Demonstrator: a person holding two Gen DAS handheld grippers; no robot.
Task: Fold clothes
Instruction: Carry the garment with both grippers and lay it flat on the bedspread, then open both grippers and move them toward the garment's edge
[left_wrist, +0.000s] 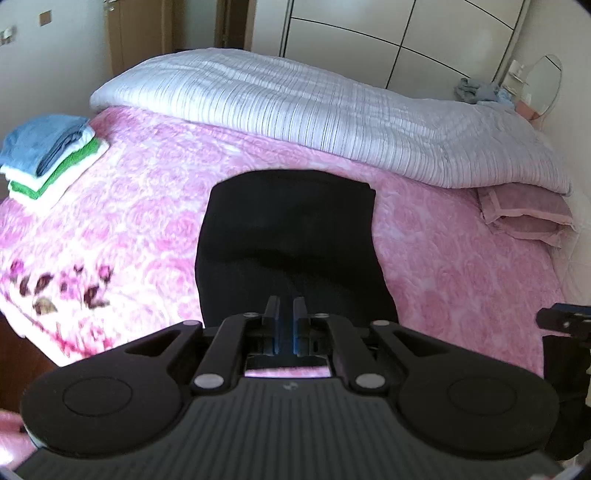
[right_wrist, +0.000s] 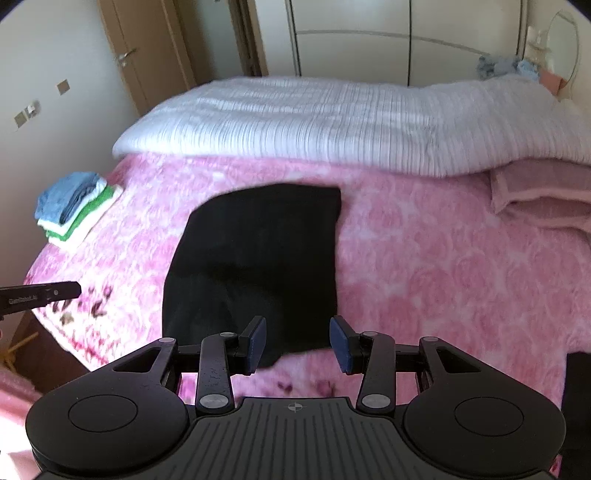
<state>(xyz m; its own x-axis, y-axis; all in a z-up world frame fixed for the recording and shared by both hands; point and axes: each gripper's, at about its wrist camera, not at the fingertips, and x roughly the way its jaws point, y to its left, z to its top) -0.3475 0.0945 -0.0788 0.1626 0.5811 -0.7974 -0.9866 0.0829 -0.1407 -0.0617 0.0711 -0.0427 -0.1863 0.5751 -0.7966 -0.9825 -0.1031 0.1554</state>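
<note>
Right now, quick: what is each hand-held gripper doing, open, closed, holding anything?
Left hand-held gripper: shut; whether it pinches the black garment cannot be told.
Right hand-held gripper: open, holding nothing, over the garment's near edge.

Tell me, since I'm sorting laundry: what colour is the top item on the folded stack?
Blue, on the folded stack of clothes; clearest in the left wrist view.

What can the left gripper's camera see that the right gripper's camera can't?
Only the left wrist view shows the left gripper with its jaws nearly together over the black garment. Only the right wrist view shows the right gripper wide open, plus a door handle. Both show the black garment, the pink bedspread, the white quilt and the folded stack of clothes.
</note>
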